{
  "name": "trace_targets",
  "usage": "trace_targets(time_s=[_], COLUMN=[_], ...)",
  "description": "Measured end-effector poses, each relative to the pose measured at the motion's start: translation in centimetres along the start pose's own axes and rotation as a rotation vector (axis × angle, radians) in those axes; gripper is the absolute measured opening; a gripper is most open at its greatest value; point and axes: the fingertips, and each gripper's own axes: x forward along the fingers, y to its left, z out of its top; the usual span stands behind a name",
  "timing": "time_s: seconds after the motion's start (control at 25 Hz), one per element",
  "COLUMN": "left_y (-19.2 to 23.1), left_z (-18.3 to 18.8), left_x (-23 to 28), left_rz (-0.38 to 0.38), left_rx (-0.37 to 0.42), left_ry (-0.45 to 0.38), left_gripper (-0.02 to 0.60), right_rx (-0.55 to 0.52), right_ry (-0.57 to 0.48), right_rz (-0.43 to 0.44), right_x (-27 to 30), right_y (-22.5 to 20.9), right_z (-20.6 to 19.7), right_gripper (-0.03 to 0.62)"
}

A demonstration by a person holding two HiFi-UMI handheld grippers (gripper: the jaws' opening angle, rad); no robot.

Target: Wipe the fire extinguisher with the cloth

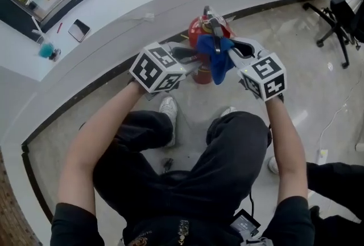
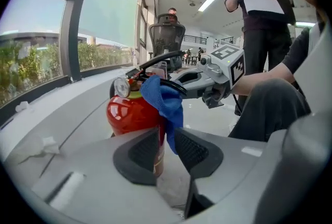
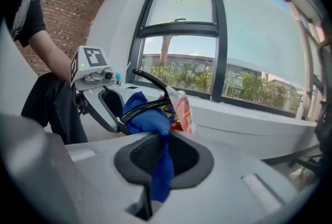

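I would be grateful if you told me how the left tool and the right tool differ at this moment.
The right tool is shut on the blue cloth, while the left tool has its jaws apart and grips nothing. In the head view, the left tool comes at the fire extinguisher from the left and the right tool from the right. Both point toward the top of the fire extinguisher.

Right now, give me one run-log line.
right gripper: shut on blue cloth | left gripper: open, gripping nothing | blue cloth: draped at red fire extinguisher top
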Motion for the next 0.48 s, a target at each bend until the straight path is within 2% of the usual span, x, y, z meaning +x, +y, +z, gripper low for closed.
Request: trace_targets(time_s=[0.12,0.24,0.48], left_y=[0.7,1.1,1.1], left_z=[0.2,0.1,-0.3], left_x=[-0.3,-0.3,-0.6], left_rz=[0.053,0.101,0.125], left_rx=[0.011,0.031,0.056], left_ry=[0.011,0.031,0.086], left_gripper=[0.079,0.006,0.008], right_rx=[0.021,0.039,0.087], right_ry=[-0.010,-0.014,0.014], right_rz=[-0.058,-0.113,-0.199], right_x=[0.1,0.7,1.7], right_y=[-1.5,-3.3,-6.5], right_z=[0.6,1.1,0.2], right_gripper=[0.031,0.031,0.031])
